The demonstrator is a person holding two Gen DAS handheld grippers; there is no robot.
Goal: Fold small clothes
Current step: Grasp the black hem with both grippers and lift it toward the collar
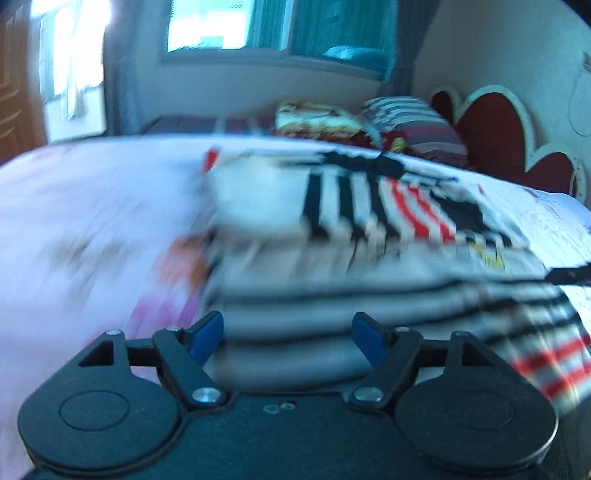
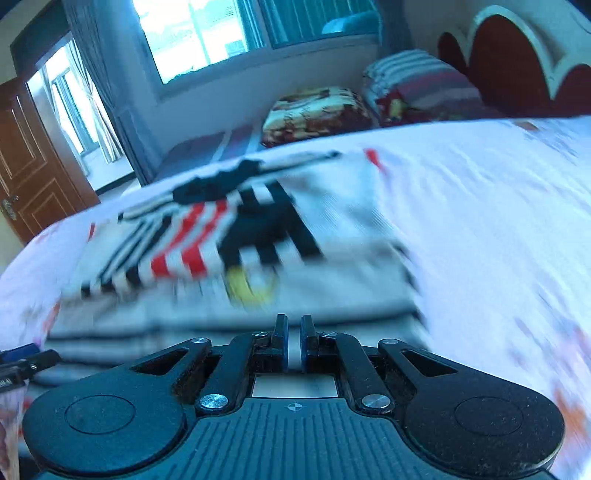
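Note:
A small white garment with black and red stripes lies partly folded on the pale pink sheet of the bed. My left gripper is open, its blue pads spread at the garment's near edge. In the right wrist view the same garment lies just ahead of my right gripper, whose jaws are nearly together with a thin gap; no cloth shows between them. The left gripper's tip shows at the left edge of the right wrist view. Both views are blurred by motion.
A flowered folded blanket and a striped pillow sit at the far end of the bed. A red and white headboard stands at the right. A window and a wooden door are beyond.

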